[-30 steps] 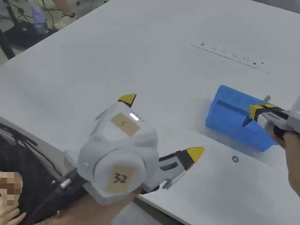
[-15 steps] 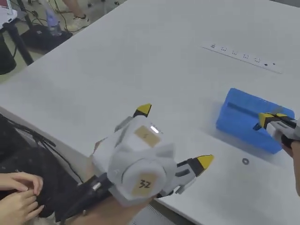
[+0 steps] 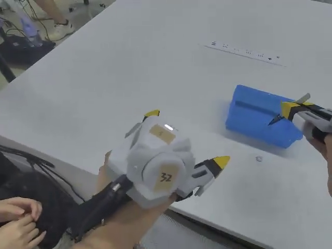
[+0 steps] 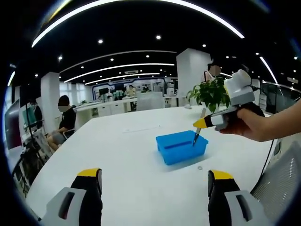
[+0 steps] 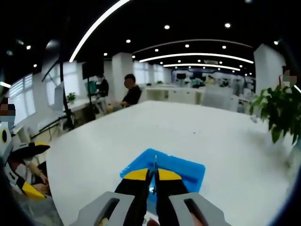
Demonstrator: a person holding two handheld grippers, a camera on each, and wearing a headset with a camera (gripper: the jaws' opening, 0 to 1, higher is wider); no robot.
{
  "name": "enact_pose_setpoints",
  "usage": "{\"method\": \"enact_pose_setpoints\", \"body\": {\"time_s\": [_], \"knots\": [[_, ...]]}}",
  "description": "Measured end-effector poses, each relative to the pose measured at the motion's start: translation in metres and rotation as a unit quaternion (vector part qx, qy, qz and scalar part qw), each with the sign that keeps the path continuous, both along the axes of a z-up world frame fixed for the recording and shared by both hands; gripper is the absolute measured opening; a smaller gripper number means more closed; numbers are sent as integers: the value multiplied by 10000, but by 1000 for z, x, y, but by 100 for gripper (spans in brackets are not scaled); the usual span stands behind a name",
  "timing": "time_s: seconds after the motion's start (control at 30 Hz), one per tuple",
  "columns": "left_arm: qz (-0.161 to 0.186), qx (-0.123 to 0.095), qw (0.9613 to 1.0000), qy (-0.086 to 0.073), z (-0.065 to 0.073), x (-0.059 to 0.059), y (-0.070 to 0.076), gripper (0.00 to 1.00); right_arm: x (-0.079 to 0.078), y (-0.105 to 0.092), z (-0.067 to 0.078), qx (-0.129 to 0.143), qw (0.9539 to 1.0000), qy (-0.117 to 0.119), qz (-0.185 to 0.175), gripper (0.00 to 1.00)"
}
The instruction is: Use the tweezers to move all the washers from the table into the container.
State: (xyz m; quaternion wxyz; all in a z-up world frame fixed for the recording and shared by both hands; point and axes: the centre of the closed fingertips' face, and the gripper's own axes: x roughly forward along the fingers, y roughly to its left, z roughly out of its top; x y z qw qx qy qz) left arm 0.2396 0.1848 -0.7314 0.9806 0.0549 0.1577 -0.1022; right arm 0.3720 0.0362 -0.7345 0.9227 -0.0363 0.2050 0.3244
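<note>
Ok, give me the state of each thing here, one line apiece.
Left gripper, open and empty.
Right gripper, shut on the tweezers.
Tweezers, gripped, tips pointing down toward the container.
Container, upright on the table, open-topped.
Washer, lying on the table outside the container.

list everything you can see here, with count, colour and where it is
table: one, white, under everything
container: one, blue, on the table toward the right
washer: one, grey, on the table by the container's near side
power strip: one, white, on the table beyond the container
tweezers: one pair, dark, tip above the container
plant: one, green, past the table's far end
people: at least two, dark clothes, at desks beyond the table
left gripper: one, white with yellow tips, open, near the table's front edge
right gripper: one, white with yellow tips, clamping the tweezers
</note>
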Motion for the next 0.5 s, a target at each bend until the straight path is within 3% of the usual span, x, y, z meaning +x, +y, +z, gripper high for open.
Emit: {"method": "enact_pose_setpoints", "body": {"time_s": [0.07,0.13,0.23,0.37,0.5], "knots": [[-2,-48,10000,-82,3,-1,0,98,-10,1,-1,18,10000,37,5,1],[-3,-67,10000,-25,1,-1,0,97,-19,1,-4,13,10000,34,11,1],[6,-36,10000,-23,1,-1,0,96,-31,2,-22,-133,9998,177,16,1],[24,-46,10000,-16,1,-1,1,95,-36,0,-41,-201,9991,367,-67,1],[49,-36,10000,-27,1,-1,2,95,-36,-2,-50,-338,9985,418,-83,2]]}}
